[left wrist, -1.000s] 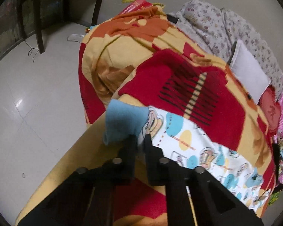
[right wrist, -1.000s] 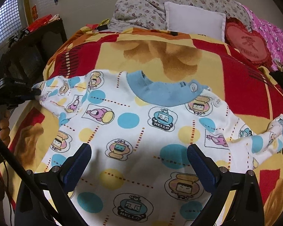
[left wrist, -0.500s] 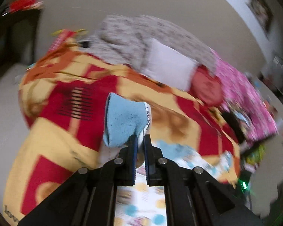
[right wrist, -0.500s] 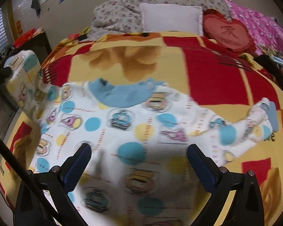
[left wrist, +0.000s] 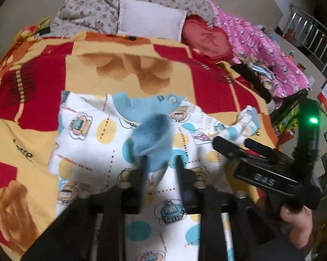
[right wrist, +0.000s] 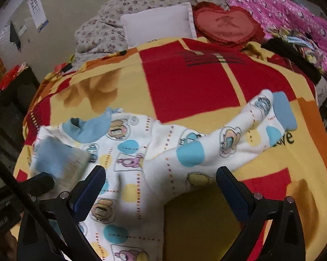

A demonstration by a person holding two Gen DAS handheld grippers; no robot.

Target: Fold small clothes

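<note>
A white baby shirt (left wrist: 94,143) with cartoon prints and a blue collar (left wrist: 141,106) lies flat on the red and yellow blanket (left wrist: 33,100). My left gripper (left wrist: 161,163) hangs over the shirt's chest and its jaws are opening. The left sleeve's blue cuff (left wrist: 151,139) sits blurred between the fingertips, and the pads no longer press it. In the right wrist view this cuff (right wrist: 57,163) is folded in over the shirt (right wrist: 141,156). My right gripper (right wrist: 161,174) stands wide open above the shirt, near its outstretched right sleeve (right wrist: 250,134), with nothing between its fingers.
At the head of the bed lie a white pillow (left wrist: 150,19), a red heart cushion (left wrist: 207,39), a floral quilt (left wrist: 94,6) and a pink quilt (left wrist: 261,50). A black strap (left wrist: 252,80) lies at the right edge. A dark table (right wrist: 13,87) stands left of the bed.
The left gripper carried the sleeve cuff from the bed's left edge across onto the shirt's chest, rolled, and its jaws parted. The right gripper shifted right toward the other sleeve.
</note>
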